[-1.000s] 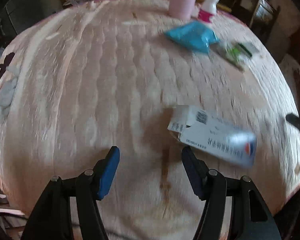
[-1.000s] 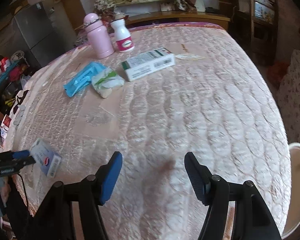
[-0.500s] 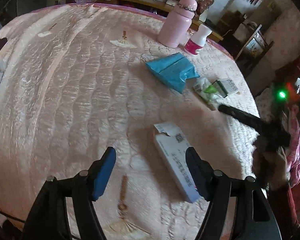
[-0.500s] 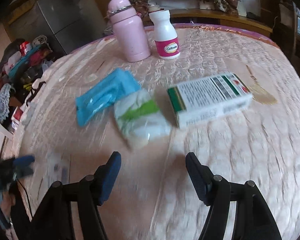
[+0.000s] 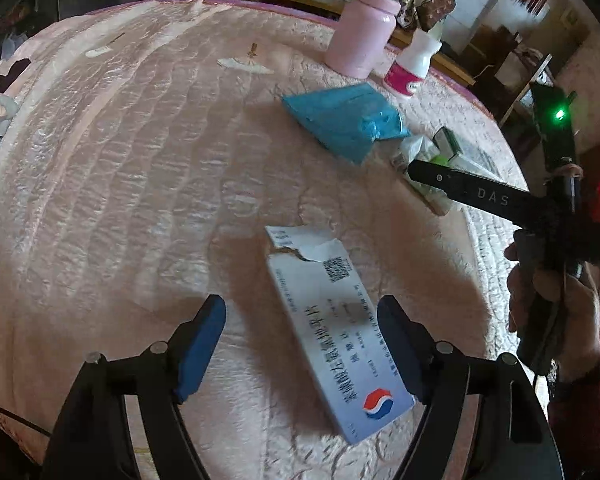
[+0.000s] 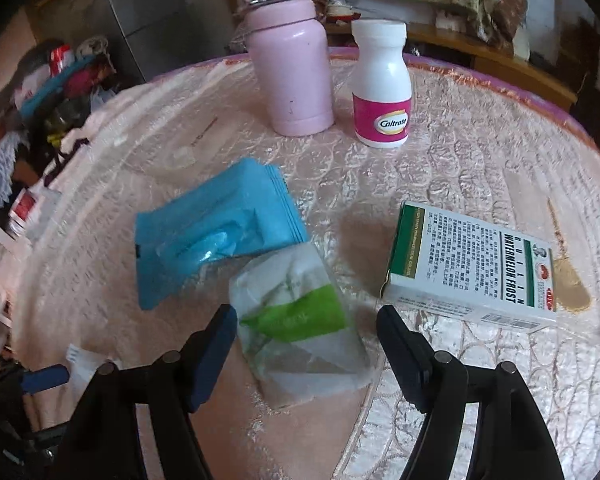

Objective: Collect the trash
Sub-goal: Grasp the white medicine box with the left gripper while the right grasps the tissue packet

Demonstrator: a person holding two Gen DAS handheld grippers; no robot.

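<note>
- My left gripper (image 5: 300, 344) has just been widening its jaws; the torn white box (image 5: 332, 328) lies flat on the quilted table (image 5: 140, 180) between them, no pad pressing it, so I judge this a straddle before pickup.
- My right gripper (image 6: 306, 344) has likewise been opening over the green-and-white packet (image 6: 300, 320), untouched.
- Beyond lie the blue pouch (image 6: 216, 232) left and green-edged box (image 6: 472, 268) right.
- Farthest, pink flask (image 6: 288, 68) and supplement bottle (image 6: 380, 84) stand upright, likely keepers.
</note>
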